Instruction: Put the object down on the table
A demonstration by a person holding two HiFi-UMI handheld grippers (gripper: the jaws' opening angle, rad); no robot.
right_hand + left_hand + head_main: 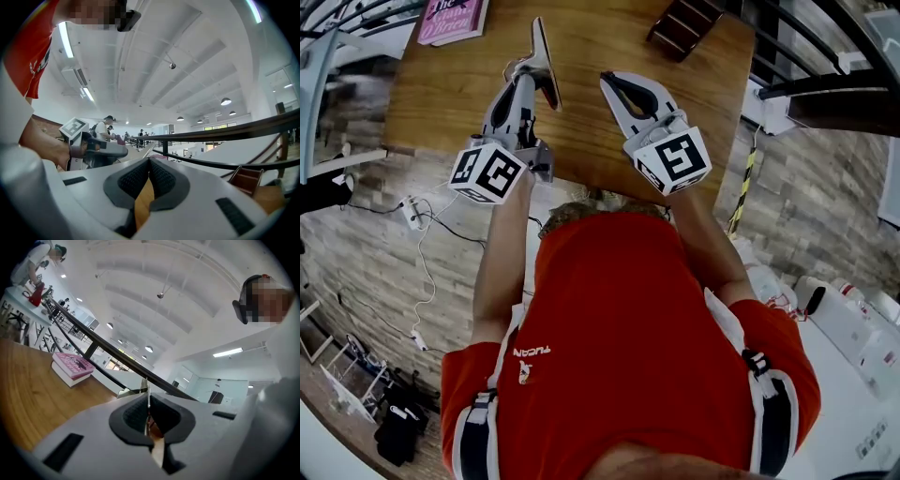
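Observation:
My left gripper (534, 71) is held above the wooden table (609, 42), shut on a thin flat grey object (546, 58) that stands upright on its edge. In the left gripper view the object (147, 394) shows as a narrow sliver pinched between the dark pads, rising past the gripper (148, 412). My right gripper (615, 84) hovers to the right of it, shut with nothing between its pads (161, 178). The right gripper view shows its closed tips (149, 169), with the left gripper (93, 149) beside them at the left.
A pink book (450, 19) lies at the table's far left corner, also in the left gripper view (71, 365). A dark wooden stand (684, 23) sits at the far right edge. Black railings (825, 84) run beyond the table. Cables lie on the floor at left.

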